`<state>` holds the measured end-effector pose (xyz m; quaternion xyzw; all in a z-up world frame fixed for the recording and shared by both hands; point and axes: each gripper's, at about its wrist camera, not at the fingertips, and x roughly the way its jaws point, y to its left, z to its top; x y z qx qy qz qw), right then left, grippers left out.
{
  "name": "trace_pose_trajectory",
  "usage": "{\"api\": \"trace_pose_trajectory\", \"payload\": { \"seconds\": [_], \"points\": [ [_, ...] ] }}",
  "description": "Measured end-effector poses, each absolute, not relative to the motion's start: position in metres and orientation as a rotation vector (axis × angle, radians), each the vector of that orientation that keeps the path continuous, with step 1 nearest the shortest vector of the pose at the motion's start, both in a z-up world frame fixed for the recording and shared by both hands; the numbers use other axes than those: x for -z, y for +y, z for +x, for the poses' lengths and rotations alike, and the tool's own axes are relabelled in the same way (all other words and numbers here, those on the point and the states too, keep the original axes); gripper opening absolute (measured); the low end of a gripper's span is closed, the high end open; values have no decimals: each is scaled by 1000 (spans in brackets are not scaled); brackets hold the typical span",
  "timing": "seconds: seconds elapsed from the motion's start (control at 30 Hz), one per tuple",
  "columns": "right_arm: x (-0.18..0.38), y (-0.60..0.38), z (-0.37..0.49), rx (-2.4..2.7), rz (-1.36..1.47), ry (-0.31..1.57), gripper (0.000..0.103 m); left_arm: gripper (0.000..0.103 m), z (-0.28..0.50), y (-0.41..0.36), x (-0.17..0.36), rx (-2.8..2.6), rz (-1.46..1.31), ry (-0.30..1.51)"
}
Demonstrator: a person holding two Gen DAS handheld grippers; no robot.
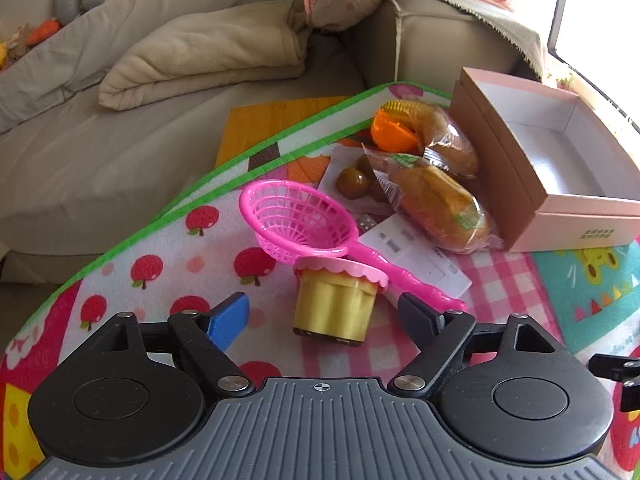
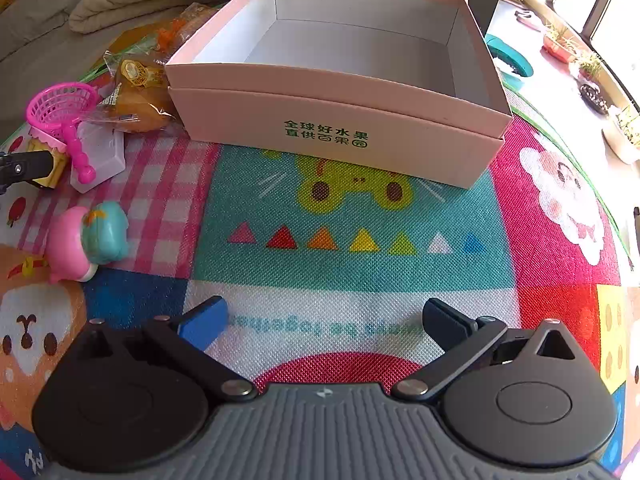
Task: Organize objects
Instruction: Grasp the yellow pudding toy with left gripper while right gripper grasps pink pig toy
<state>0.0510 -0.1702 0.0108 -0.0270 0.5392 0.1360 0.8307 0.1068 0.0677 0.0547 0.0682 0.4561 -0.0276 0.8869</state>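
Observation:
A yellow toy jar with a pink scalloped lid (image 1: 336,300) stands on the play mat, between the open fingers of my left gripper (image 1: 326,316), untouched. A pink toy strainer (image 1: 296,220) lies just behind it, its handle over a white flat case (image 1: 416,256). Wrapped breads (image 1: 436,200) lie against an open pink box (image 1: 568,216). In the right wrist view my right gripper (image 2: 324,324) is open and empty above the mat, in front of the pink box (image 2: 332,120). The jar (image 2: 46,156) and strainer (image 2: 60,112) show at far left.
A pink and teal toy figure (image 2: 88,240) lies on the mat at the left. Brown round sweets (image 1: 352,184) and an orange and yellow toy (image 1: 396,124) sit behind the breads. A beige sofa with a folded blanket (image 1: 208,52) lies beyond the mat edge.

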Motion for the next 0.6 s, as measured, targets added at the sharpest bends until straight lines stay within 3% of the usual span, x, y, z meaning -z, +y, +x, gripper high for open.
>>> {"api": "trace_pose_trajectory", "payload": {
  "seconds": [0.07,0.13,0.17,0.4,0.6],
  "points": [
    [-11,-169,52,-281,-56,1160,103,78,112,70,-49,72,149,964],
    [-13,-166,53,-257,-54,1187,103,66,116,71,-43,107,150,981],
    [-16,-165,54,-259,-46,1195,103,49,115,72,-41,130,146,985],
    [-68,-111,30,-393,-70,1064,103,48,76,95,-60,201,101,1013],
    [-72,-47,34,-533,-129,1041,102,48,31,127,-78,255,68,1074]
  ]
}}
